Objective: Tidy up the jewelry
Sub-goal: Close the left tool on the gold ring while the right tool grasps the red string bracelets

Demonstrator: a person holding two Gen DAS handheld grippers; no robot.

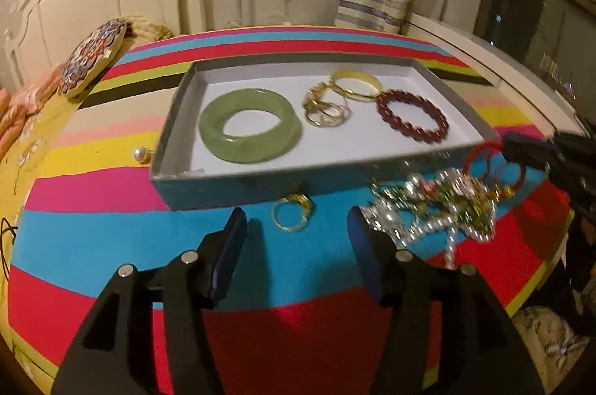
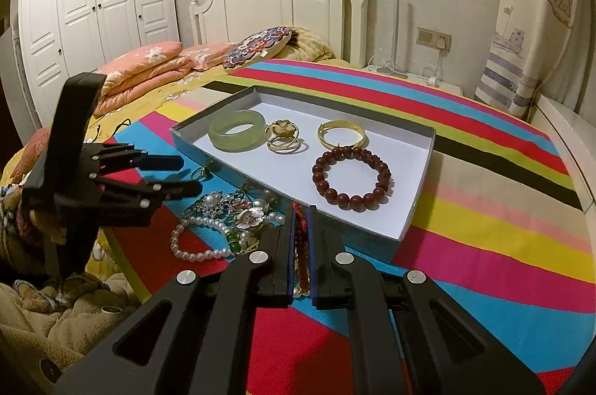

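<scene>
While the right gripper (image 2: 301, 220) pinches a thin red string bracelet (image 2: 299, 222) and the left gripper (image 1: 298, 227) hangs open, the tangled pearl-and-rhinestone jewelry pile (image 2: 227, 220) may snag it.

- A home bedroom.
- A white headboard (image 2: 283, 0) stands against the wall.
- Folded pink quilts (image 2: 149, 67) lie on the bed.
- A white wardrobe (image 2: 97, 0) fills the corner.
</scene>
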